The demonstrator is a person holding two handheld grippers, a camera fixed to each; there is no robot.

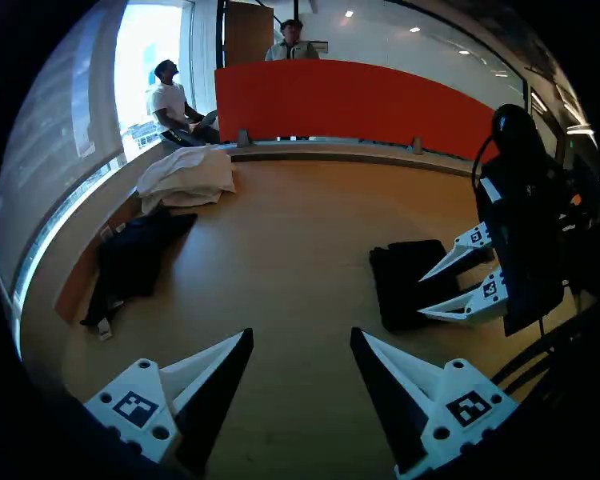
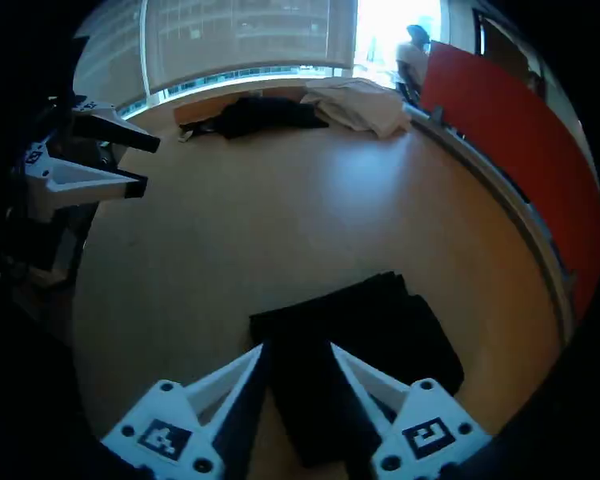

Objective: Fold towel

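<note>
My left gripper (image 1: 300, 352) hangs spread wide over the wooden table (image 1: 300, 232), with the folded black towel (image 1: 400, 280) at its 2 o'clock. My right gripper (image 2: 296, 360), fingers apart too, straddles the towel's near edge at 6 o'clock in the right gripper view

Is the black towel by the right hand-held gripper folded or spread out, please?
Folded: the black towel lies as a compact rectangle with stacked layers showing at its edges on the wooden table.

Towel (image 2: 364, 336): black. Table (image 2: 260, 216): light brown wood. Partition (image 1: 340, 100): red. Heaped cloth (image 1: 186, 178): white. Left gripper (image 1: 301, 334), right gripper (image 2: 297, 348): white, black-and-white square markers.
</note>
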